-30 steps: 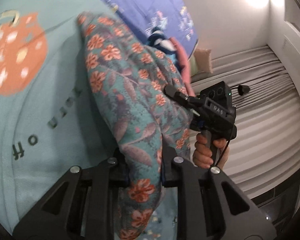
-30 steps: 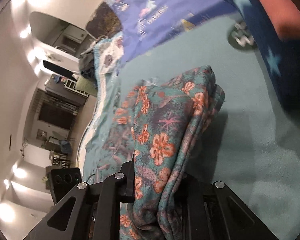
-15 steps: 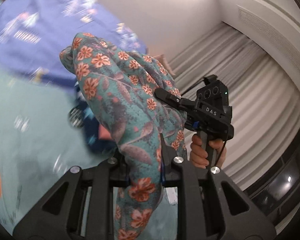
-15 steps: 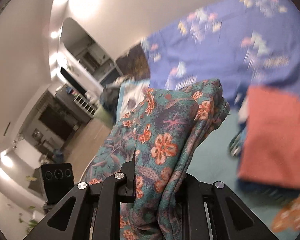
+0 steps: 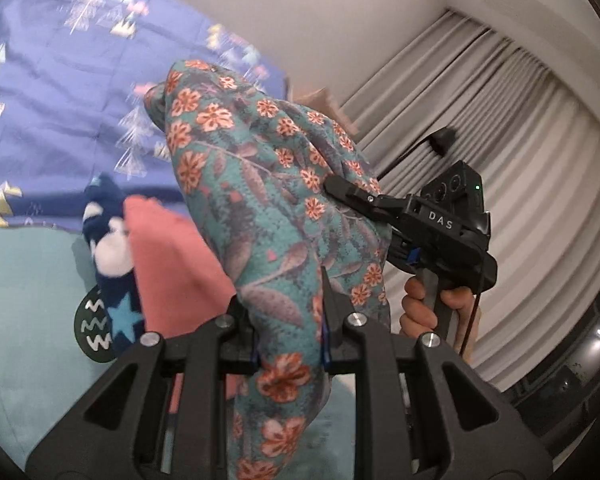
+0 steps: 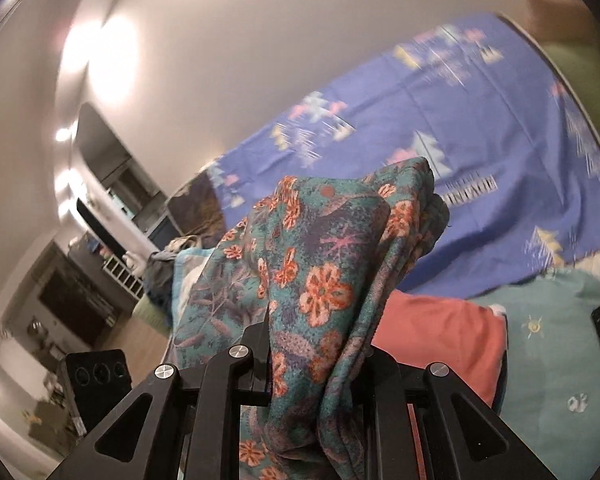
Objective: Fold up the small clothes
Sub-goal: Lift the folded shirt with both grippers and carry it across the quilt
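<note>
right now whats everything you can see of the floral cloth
The floral cloth is a soft knit-looking teal fabric with orange flowers and purple-grey leaves. It is bunched in several layers and held up off the bed, pinched between the fingers of the left gripper and the right gripper, its loose end drooping below them.

The left gripper point(image 5: 286, 312) is clamped on a bunched teal garment with orange flowers point(image 5: 260, 208), which rises ahead of its fingers and hangs down between them. To its right, the right gripper point(image 5: 342, 188), carried by a hand point(image 5: 440, 312) on its grip, bites the same cloth higher up, with grey pleated curtains point(image 5: 520, 140) behind it. To the left of the fingers lie a coral folded cloth point(image 5: 172, 260) and a navy star-print piece point(image 5: 112, 256) on a teal spread point(image 5: 24, 300), with a blue tree-patterned sheet point(image 5: 60, 92) farther ahead.
</note>
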